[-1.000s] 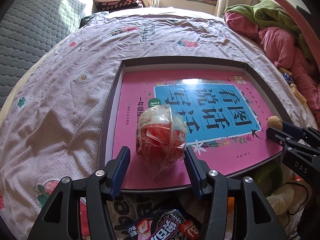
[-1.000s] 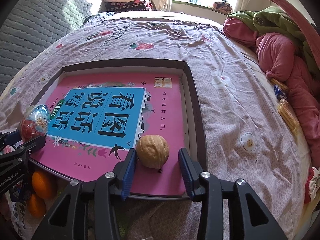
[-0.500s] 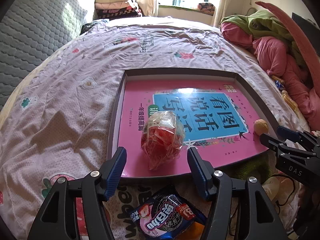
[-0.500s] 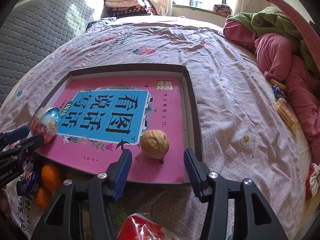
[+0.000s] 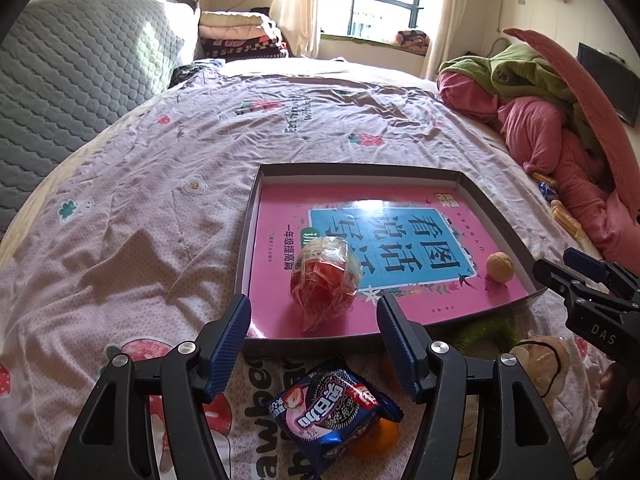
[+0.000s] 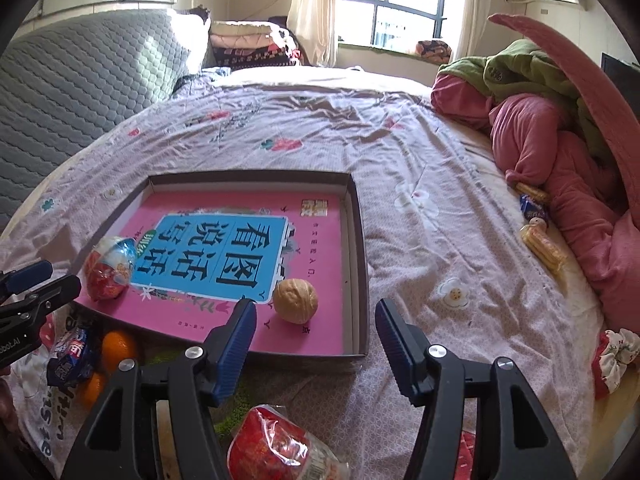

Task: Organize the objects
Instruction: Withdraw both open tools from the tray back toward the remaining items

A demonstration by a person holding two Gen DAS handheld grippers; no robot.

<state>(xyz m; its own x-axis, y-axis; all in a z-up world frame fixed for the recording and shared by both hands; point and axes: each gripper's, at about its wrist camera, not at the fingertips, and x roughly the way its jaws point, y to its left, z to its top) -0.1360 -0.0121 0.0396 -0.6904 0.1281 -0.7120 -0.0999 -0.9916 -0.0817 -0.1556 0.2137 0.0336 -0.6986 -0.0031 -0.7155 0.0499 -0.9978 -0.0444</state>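
Both my left gripper (image 5: 314,330) and right gripper (image 6: 316,334) stand spread and empty. The wrapped egg (image 5: 324,276) lies mid-frame in the tray (image 5: 352,168), the walnut (image 6: 295,300) lower centre. The egg's film looks slippery and crushable; I'd pinch its widest middle gently.

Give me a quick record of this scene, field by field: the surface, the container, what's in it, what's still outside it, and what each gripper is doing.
surface: bed with floral sheet
container: shallow dark tray, pink book lying flat inside
in tray: wrapped red snack near its left front; walnut near its right front
outside tray: cookie packet, oranges, red bag near the front edge
left gripper: open, empty
right gripper: open, empty
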